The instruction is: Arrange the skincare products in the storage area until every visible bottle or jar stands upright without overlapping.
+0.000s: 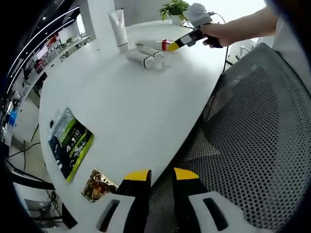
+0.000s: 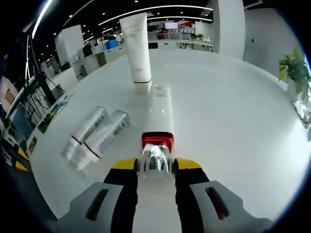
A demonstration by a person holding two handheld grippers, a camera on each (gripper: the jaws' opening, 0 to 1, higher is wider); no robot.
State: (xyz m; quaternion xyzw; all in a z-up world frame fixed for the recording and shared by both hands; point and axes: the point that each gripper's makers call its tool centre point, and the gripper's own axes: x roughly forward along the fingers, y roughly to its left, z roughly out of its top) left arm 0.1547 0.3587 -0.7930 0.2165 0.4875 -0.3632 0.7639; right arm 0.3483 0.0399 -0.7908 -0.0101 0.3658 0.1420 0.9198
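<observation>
The round glossy white table (image 2: 233,121) sits in a bright showroom with ceiling light strips. The right gripper (image 2: 155,165) clamps the clear cap of a lying white bottle with a red collar (image 2: 158,116). Behind it stands an upright white tube (image 2: 136,48); two capped white tubes (image 2: 95,132) lie beside. The left gripper (image 1: 156,174), jaws narrowly apart and holding nothing, hovers at the table edge over a black mesh chair (image 1: 252,145), near a green-black sachet (image 1: 70,143) and a gold foil packet (image 1: 98,185).

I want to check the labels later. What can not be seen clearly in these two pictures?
- Tall tube: print too faint, right gripper view.
- Lying bottle: cap end sits between right gripper jaws; contact unclear.
- Two lying tubes: text blurred.
- Green packet: small print unreadable, left gripper view.
- Left gripper: bases cut by bottom edge.
</observation>
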